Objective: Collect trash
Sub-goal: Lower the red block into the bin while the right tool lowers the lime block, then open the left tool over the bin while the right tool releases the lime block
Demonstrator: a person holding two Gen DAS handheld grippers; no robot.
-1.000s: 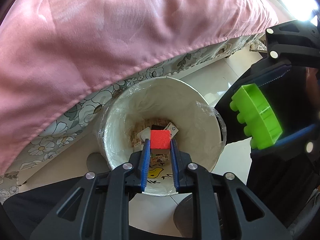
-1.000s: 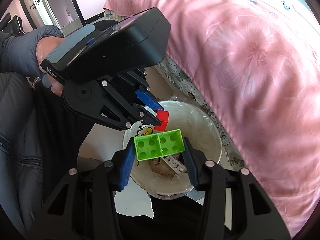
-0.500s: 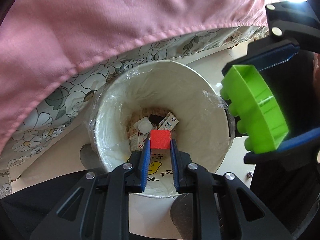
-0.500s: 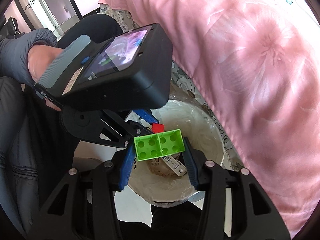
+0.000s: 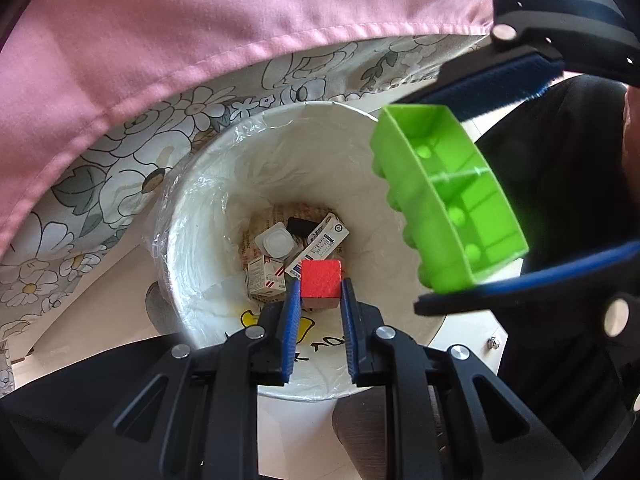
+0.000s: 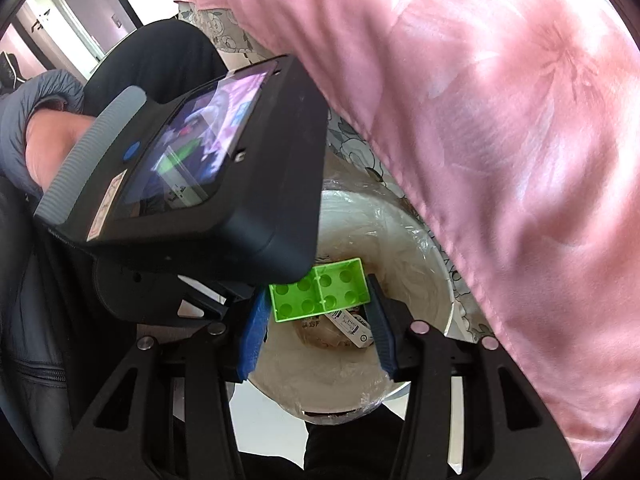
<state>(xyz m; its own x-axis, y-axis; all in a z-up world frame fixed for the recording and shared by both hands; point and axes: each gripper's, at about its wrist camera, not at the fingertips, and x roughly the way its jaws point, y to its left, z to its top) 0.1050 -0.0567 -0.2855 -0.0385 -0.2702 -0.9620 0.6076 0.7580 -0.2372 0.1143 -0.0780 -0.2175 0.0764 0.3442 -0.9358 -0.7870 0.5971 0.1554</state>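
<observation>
My left gripper (image 5: 320, 286) is shut on a small red cube (image 5: 321, 280) and hangs over the mouth of a white, plastic-lined trash bin (image 5: 224, 184). Small boxes and a round white lid (image 5: 276, 242) lie at the bin's bottom. My right gripper (image 6: 318, 300) is shut on a green toy brick (image 6: 320, 290), hollow side toward its camera, also above the bin (image 6: 420, 248). In the left wrist view the green brick (image 5: 448, 204) shows at the right between the blue pads. The left gripper's black body (image 6: 192, 176) hides the red cube from the right wrist view.
A pink bedspread (image 5: 200, 28) hangs over a floral sheet (image 5: 120, 152) right beside the bin, and it fills the right side (image 6: 500, 120) of the right wrist view. Pale floor tiles (image 5: 100, 280) surround the bin. A person's hand (image 6: 48, 148) in a grey sleeve holds the left gripper.
Both grippers have come down closer to the bin, which looks larger now. The right gripper with the green brick has drawn nearer the left one, whose body now hides the red cube.
</observation>
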